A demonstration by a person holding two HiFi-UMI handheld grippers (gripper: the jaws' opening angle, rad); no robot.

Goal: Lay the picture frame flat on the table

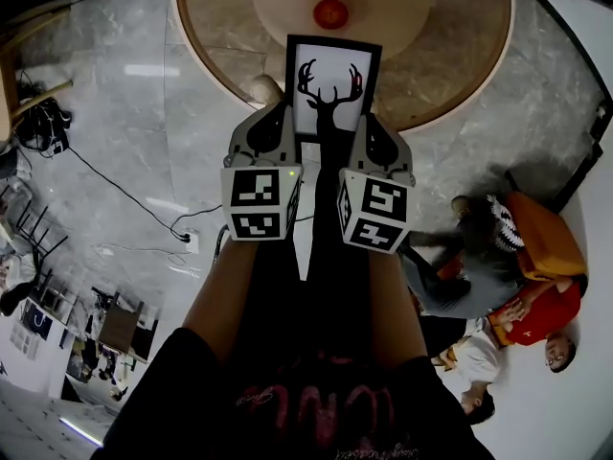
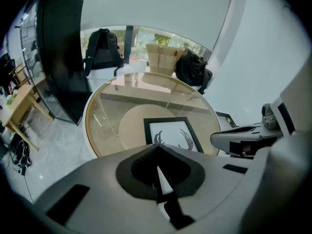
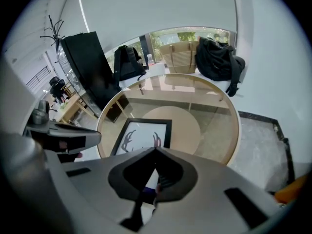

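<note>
Left gripper (image 1: 276, 118) and right gripper (image 1: 372, 127): jaws nearly shut, empty, at near edge of picture frame (image 1: 332, 84). Likely light, rigid, glazed, so fragile. Grab black border.

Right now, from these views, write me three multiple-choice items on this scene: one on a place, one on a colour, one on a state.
1. Where is the red round object?
A) on the floor
B) on the table, beyond the picture frame
C) on a shelf

2. What colour is the picture frame's border?
A) white
B) gold
C) black

3. How is the picture frame placed?
A) lying flat on the table
B) standing upright
C) leaning against a wall

Answers:
1 B: the head view shows it on the table, past the frame's far edge.
2 C: a black border surrounds the white deer print.
3 A: in both gripper views it lies level with the glass top.
</note>
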